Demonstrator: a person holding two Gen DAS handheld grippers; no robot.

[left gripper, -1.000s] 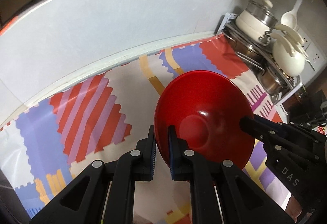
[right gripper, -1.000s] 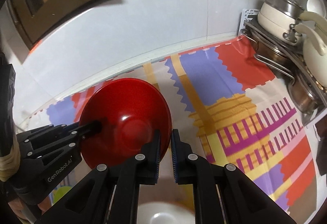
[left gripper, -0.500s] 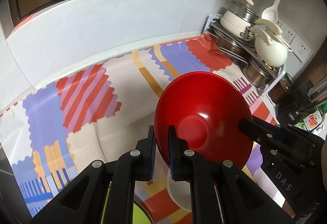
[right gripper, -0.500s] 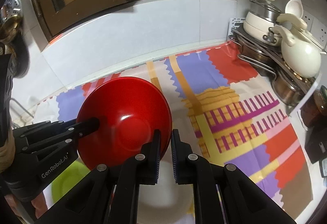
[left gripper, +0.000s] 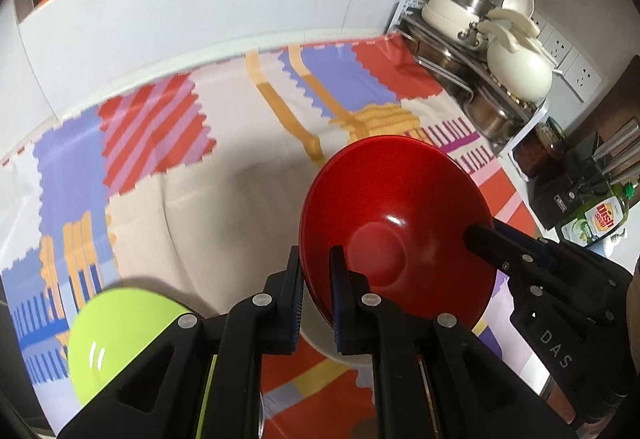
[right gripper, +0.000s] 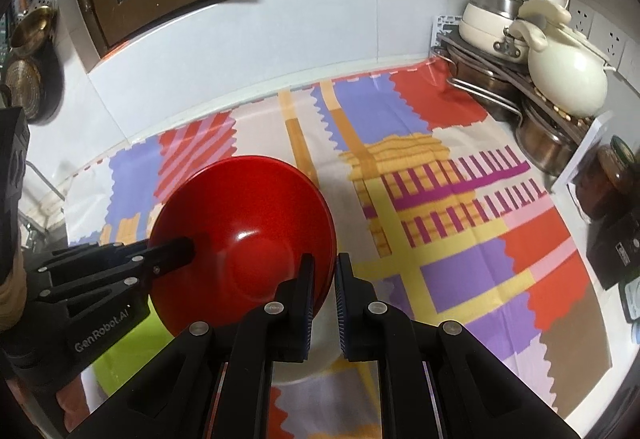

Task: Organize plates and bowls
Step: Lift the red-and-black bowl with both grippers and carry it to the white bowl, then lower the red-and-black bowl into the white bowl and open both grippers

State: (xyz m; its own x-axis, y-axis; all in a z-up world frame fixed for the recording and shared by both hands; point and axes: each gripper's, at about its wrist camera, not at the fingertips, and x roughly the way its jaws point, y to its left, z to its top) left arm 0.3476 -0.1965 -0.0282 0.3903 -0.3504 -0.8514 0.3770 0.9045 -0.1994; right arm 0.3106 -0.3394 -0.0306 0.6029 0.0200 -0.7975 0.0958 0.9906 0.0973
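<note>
A glossy red bowl [left gripper: 396, 223] hangs tilted above the patterned tablecloth [left gripper: 240, 199], held by both grippers at opposite rims. My left gripper [left gripper: 316, 259] is shut on its near rim in the left wrist view. In the right wrist view my right gripper [right gripper: 325, 267] is shut on the right rim of the red bowl [right gripper: 248, 239]. Each gripper also shows in the other's view, clamped on the far rim. Under the red bowl sits a white dish [right gripper: 304, 363], mostly hidden. A lime green bowl [left gripper: 116, 339] rests at the lower left.
A rack of steel pans [right gripper: 532, 111] with cream pots [right gripper: 564, 79] fills the back right corner. A dish soap bottle [left gripper: 600, 219], a dark jar [right gripper: 608, 179] and a black box stand along the right edge. A white tiled wall [left gripper: 200, 19] runs behind.
Both grippers have drawn back from the wall with the red bowl still clamped. The green bowl and the white dish have come into view below.
</note>
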